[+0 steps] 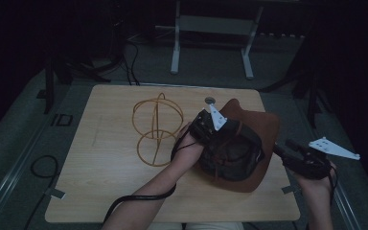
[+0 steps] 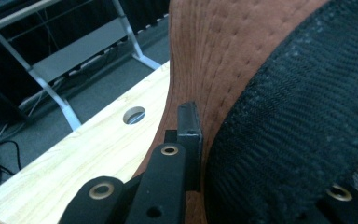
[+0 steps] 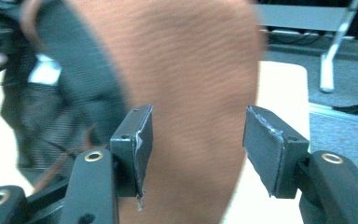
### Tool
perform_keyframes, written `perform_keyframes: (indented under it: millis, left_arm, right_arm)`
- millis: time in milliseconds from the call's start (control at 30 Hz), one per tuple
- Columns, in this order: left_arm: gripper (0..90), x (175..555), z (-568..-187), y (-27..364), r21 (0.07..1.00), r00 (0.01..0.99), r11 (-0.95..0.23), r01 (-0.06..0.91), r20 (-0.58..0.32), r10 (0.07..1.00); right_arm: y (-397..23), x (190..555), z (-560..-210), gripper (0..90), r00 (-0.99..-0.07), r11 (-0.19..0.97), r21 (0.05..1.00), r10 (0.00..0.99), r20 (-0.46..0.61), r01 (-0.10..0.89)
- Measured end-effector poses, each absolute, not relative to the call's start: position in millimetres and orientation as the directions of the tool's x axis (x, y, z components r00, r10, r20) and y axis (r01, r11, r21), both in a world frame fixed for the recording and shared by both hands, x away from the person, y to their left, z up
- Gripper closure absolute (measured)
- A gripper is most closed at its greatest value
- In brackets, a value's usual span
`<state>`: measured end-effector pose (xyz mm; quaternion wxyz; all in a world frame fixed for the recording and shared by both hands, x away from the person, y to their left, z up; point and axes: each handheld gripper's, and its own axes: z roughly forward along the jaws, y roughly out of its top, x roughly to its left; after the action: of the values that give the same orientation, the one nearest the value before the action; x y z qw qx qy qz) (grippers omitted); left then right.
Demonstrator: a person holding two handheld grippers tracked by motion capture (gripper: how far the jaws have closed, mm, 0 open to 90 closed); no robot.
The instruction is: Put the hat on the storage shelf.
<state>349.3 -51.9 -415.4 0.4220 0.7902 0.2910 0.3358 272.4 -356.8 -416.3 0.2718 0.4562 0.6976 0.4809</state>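
A brown hat [image 1: 263,129] with a black lining [image 1: 230,158] lies crown down on the right half of the wooden table [image 1: 110,182]. My left gripper [image 1: 223,134] comes in from the hat's left and is shut on the hat's edge. In the left gripper view one black pad [image 2: 189,128] presses on the brown brim [image 2: 214,56] beside the black lining [image 2: 298,116]. My right gripper [image 1: 282,149] sits at the hat's right edge, open. In the right gripper view its gripper [image 3: 196,144] has both pads well apart, with the blurred brown brim [image 3: 186,70] in or just beyond the gap, untouched.
A golden wire frame of hoops [image 1: 156,127] stands on the table left of the hat. A round hole [image 1: 210,100] is in the tabletop behind it. A grey metal stand [image 1: 211,28] is on the floor beyond the table. A cable loop [image 1: 43,167] lies on the floor at left.
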Motion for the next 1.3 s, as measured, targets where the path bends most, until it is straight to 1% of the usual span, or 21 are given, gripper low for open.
perform_keyframes:
  millis: [33, 67, 133, 167, 233, 400, 500, 633, 667, 733, 867, 1033, 1100, 1167, 1267, 1300]
  left_arm:
    - [87.9, 346, -414, -45, 0.867, 0.626, -0.478, 0.14, 0.297, 0.721]
    - [87.9, 344, -414, -42, 0.872, 0.638, -0.473, 0.123, 0.296, 0.711]
    - [87.9, 340, -413, -38, 0.874, 0.653, -0.476, 0.1, 0.303, 0.694]
    - [87.9, 337, -413, -35, 0.883, 0.677, -0.464, 0.077, 0.295, 0.674]
    - [87.9, 331, -412, -32, 0.883, 0.691, -0.468, 0.042, 0.312, 0.652]
    - [87.8, 322, -411, -19, 0.898, 0.757, -0.439, -0.001, 0.287, 0.587]
    - [87.8, 318, -411, -11, 0.902, 0.789, -0.429, -0.035, 0.289, 0.543]
    - [87.8, 313, -410, 1, 0.923, 0.848, -0.376, -0.087, 0.266, 0.458]
    - [87.8, 310, -410, 4, 0.922, 0.855, -0.373, -0.102, 0.273, 0.442]
    - [87.8, 306, -410, 9, 0.922, 0.877, -0.36, -0.142, 0.286, 0.386]
    - [87.8, 298, -410, 10, 0.92, 0.902, -0.351, -0.172, 0.29, 0.32]
    - [87.8, 293, -409, 7, 0.918, 0.907, -0.347, -0.194, 0.303, 0.294]
    - [87.8, 293, -410, 6, 0.913, 0.905, -0.357, -0.198, 0.31, 0.291]
    - [87.8, 294, -410, 4, 0.911, 0.909, -0.371, -0.178, 0.297, 0.292]
    - [87.8, 295, -411, 2, 0.909, 0.908, -0.379, -0.173, 0.297, 0.297]
    - [87.8, 295, -411, 2, 0.909, 0.907, -0.378, -0.175, 0.298, 0.297]
  right_arm:
    - [-362, 272, -415, 42.6, -0.424, 0.105, 0.923, 0.903, 0.067, 0.371]
    - [-372, 271, -414, 42.4, -0.403, 0.098, 0.924, 0.913, 0.064, 0.369]
    - [-379, 273, -415, 40.2, -0.402, 0.104, 0.926, 0.914, 0.055, 0.362]
    - [-381, 274, -415, 40.1, -0.393, 0.105, 0.925, 0.918, 0.051, 0.365]
    - [-385, 276, -416, 40.5, -0.409, 0.116, 0.921, 0.911, 0.051, 0.373]
    - [-387, 281, -418, 43.7, -0.435, 0.107, 0.917, 0.897, 0.077, 0.384]
    - [-380, 282, -419, 45.6, -0.49, 0.128, 0.917, 0.868, 0.081, 0.379]
    - [-365, 281, -421, 45.8, -0.568, 0.176, 0.918, 0.82, 0.064, 0.357]
    - [-360, 281, -422, 45.8, -0.587, 0.182, 0.919, 0.807, 0.064, 0.35]
    - [-351, 280, -422, 45.8, -0.637, 0.199, 0.922, 0.768, 0.063, 0.331]
    - [-332, 277, -422, 45.8, -0.725, 0.219, 0.93, 0.685, 0.068, 0.294]
    - [-305, 275, -425, 45.6, -0.811, 0.269, 0.925, 0.581, 0.066, 0.267]
    - [-295, 274, -426, 45.7, -0.831, 0.293, 0.921, 0.553, 0.057, 0.258]
    - [-287, 273, -426, 47.2, -0.85, 0.296, 0.924, 0.523, 0.056, 0.243]
    - [-277, 273, -425, 47.0, -0.876, 0.305, 0.925, 0.478, 0.057, 0.227]
    - [-275, 273, -425, 45.7, -0.884, 0.303, 0.927, 0.463, 0.061, 0.223]
